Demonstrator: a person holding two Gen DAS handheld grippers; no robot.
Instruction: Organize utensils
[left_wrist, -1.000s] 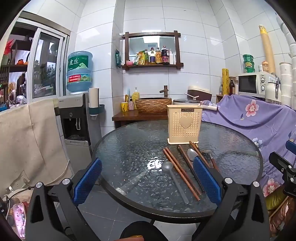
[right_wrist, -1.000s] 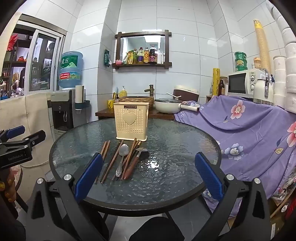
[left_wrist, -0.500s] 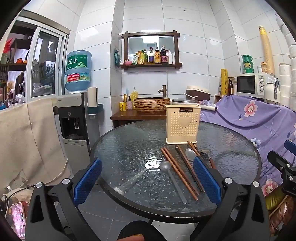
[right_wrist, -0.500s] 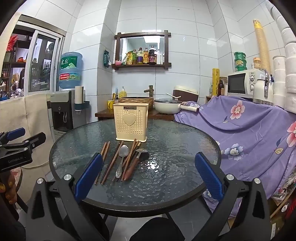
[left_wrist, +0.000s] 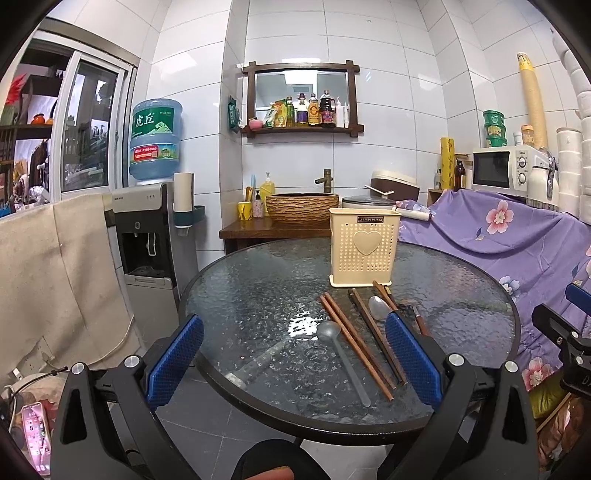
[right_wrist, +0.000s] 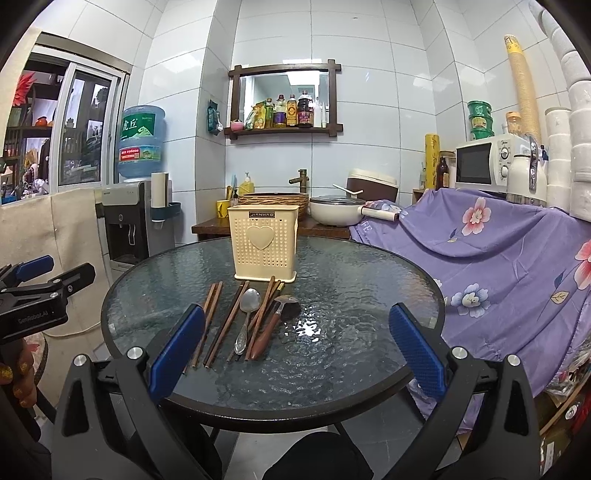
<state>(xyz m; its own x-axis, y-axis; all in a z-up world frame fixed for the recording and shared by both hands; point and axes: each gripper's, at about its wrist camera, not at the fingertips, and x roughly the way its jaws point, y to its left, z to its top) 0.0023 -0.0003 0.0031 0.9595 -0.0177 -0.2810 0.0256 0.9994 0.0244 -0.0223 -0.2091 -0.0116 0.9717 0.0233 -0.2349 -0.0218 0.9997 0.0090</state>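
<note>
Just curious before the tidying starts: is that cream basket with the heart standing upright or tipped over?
Upright. The cream basket sits flat on its base on the glass table, opening upward, behind the chopsticks.

Cool, even light is filling the white-tiled room from overhead, and a ceiling lamp is showing in the wall mirror (left_wrist: 301, 88). It is glaring as a white patch on the textured glass desk (left_wrist: 303, 326), seen again in the right wrist view. Both fisheye views are bending the walls and darkening at the corners. Shadows are staying soft; focus is holding sharp throughout.
</note>
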